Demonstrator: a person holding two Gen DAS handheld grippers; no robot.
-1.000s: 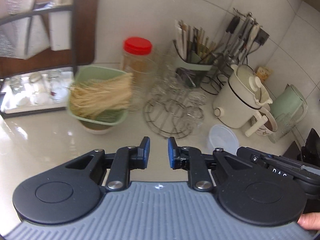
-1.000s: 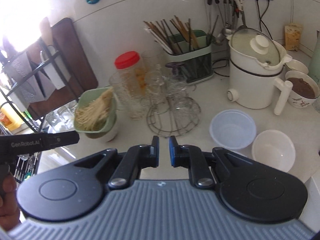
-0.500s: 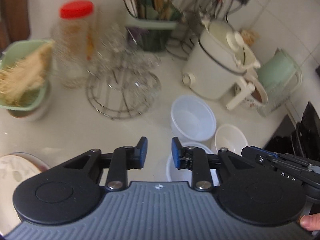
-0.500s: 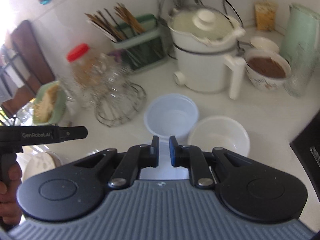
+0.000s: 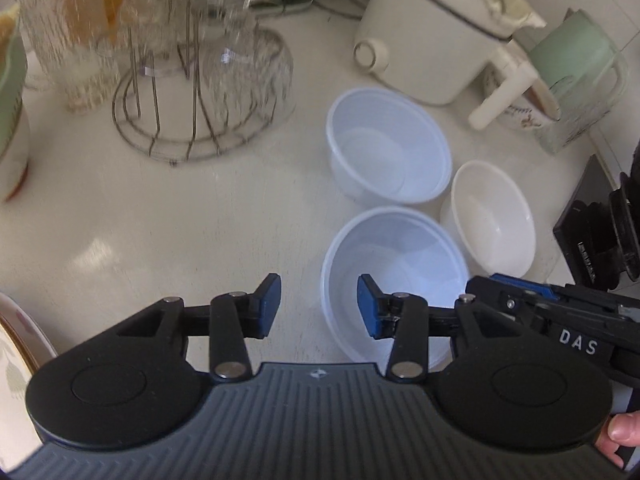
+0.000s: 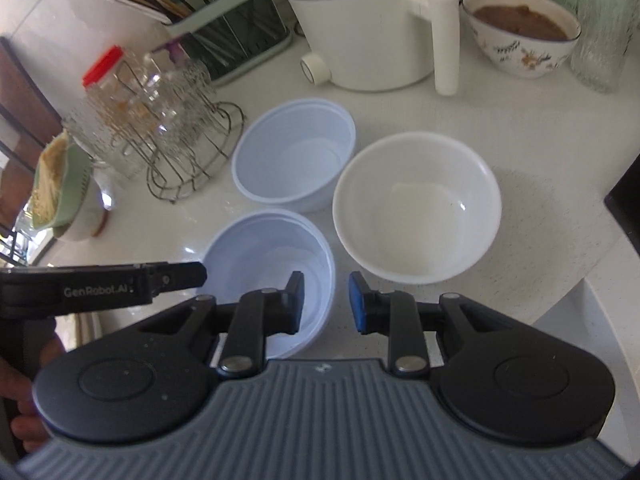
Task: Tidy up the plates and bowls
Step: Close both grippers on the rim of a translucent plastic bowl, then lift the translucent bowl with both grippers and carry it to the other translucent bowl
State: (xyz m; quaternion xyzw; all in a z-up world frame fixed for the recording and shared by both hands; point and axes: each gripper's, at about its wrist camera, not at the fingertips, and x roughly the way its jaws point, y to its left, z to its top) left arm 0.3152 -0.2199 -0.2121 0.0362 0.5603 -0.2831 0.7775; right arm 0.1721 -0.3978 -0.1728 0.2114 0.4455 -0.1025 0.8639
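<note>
Three bowls stand close together on the white counter. The near translucent plastic bowl (image 5: pixel 400 256) (image 6: pixel 264 264) lies under both grippers. Behind it stands a second plastic bowl (image 5: pixel 386 148) (image 6: pixel 294 152), and a white ceramic bowl (image 5: pixel 492 216) (image 6: pixel 416 208) sits to the right. My left gripper (image 5: pixel 318 306) hovers over the near bowl's left rim; its jaws are opening and the pads touch nothing. My right gripper (image 6: pixel 326 302) is over the same bowl's right rim, jaws also opening, pads clear of it. A patterned plate (image 5: pixel 16 364) shows at the left edge.
A wire rack of glasses (image 6: pixel 176 132) stands left of the bowls. Behind are a white electric pot (image 6: pixel 360 28), a utensil holder (image 6: pixel 224 40), a patterned bowl of brown food (image 6: pixel 524 32) and a green kettle (image 5: pixel 572 60). A black appliance edge (image 6: pixel 624 200) borders the right.
Both grippers have come down and forward, from over the glass rack to just above the bowls. Both pairs of jaws have widened from nearly shut.
</note>
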